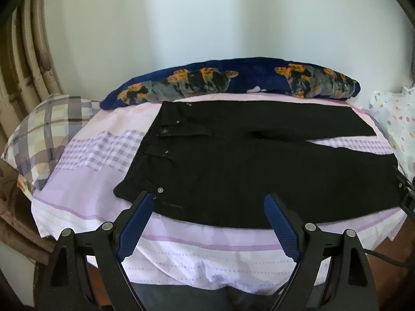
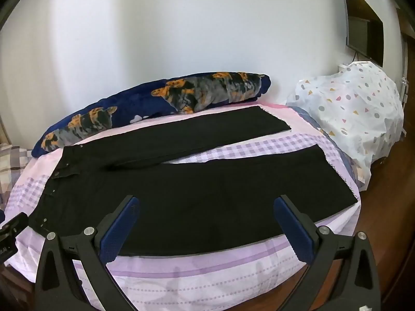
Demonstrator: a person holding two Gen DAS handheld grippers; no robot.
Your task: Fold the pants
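Note:
Black pants [image 1: 246, 165] lie flat and unfolded on the bed, waistband to the left, both legs spread toward the right with a gap of sheet between them. In the right wrist view the pants [image 2: 207, 194] show the same way, cuffs at the right. My left gripper [image 1: 210, 202] is open and empty, hovering over the near edge of the waist and hip area. My right gripper [image 2: 206, 204] is open and empty, hovering over the near leg. Each gripper's black frame shows at the edge of the other's view.
The bed has a pink and lilac checked sheet [image 1: 98, 153]. A rolled navy blanket with orange print [image 1: 233, 80] lies along the wall. A plaid pillow [image 1: 44, 129] sits left. A white dotted bundle [image 2: 358, 108] sits right. A dark screen [image 2: 365, 31] hangs on the wall.

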